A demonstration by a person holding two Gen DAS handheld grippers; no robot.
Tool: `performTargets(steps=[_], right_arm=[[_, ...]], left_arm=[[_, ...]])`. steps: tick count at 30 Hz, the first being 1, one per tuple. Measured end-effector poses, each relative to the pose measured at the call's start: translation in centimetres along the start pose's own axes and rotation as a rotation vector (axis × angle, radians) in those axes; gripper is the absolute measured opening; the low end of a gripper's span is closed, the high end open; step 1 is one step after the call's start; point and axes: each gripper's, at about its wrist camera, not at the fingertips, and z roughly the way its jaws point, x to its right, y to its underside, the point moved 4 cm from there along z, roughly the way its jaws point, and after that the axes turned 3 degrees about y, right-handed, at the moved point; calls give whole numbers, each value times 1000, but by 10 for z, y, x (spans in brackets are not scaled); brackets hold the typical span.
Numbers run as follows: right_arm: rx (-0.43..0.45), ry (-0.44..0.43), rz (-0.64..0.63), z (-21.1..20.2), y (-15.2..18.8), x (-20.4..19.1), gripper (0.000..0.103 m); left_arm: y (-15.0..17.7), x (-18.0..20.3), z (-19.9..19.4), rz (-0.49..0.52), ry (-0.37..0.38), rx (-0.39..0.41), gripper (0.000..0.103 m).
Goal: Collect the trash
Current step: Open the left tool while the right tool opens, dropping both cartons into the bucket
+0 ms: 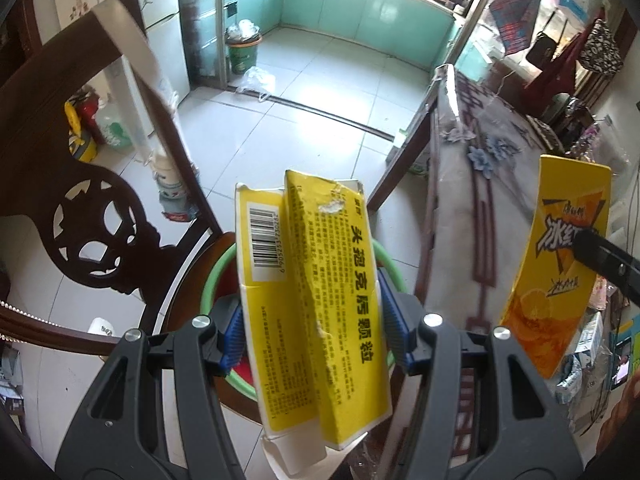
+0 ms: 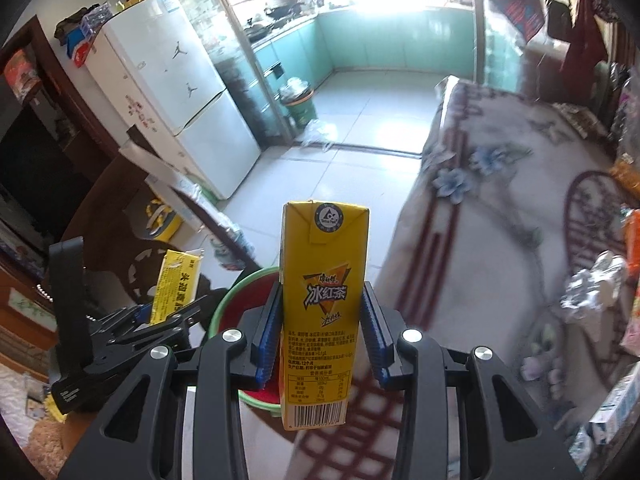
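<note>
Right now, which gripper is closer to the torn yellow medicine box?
Left. The left gripper is shut on the torn yellow medicine box, its blue pads pressing both sides. The right gripper is off to its side, holding the iced tea carton instead.

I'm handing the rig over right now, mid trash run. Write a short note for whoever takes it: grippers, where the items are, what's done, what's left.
Left gripper: shut on a flattened yellow medicine box.
Right gripper: shut on a yellow iced tea carton, held upright.
Both items hang above the green-rimmed bin, which sits on the floor beside the cloth-covered table.
Done: both pieces picked up.
Left: lower over the bin and release each one; neither is in yet. More clutter shows at the table's right edge, too blurred to identify.
</note>
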Motion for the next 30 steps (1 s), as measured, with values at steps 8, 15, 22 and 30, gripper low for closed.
performTargets(steps=[8, 15, 22, 30], right_arm=[[-101, -43, -4, 38, 12, -13, 37], [-140, -49, -21, 52, 16, -22, 37], [-149, -52, -34, 55, 17, -28, 37], [-150, -51, -33, 57, 16, -28, 37]], left_arm=[[4, -18, 15, -38, -15, -37, 55], [4, -25, 23, -52, -22, -53, 55], [0, -26, 27, -54, -19, -56, 55], [-2, -25, 31, -50, -11, -58, 55]])
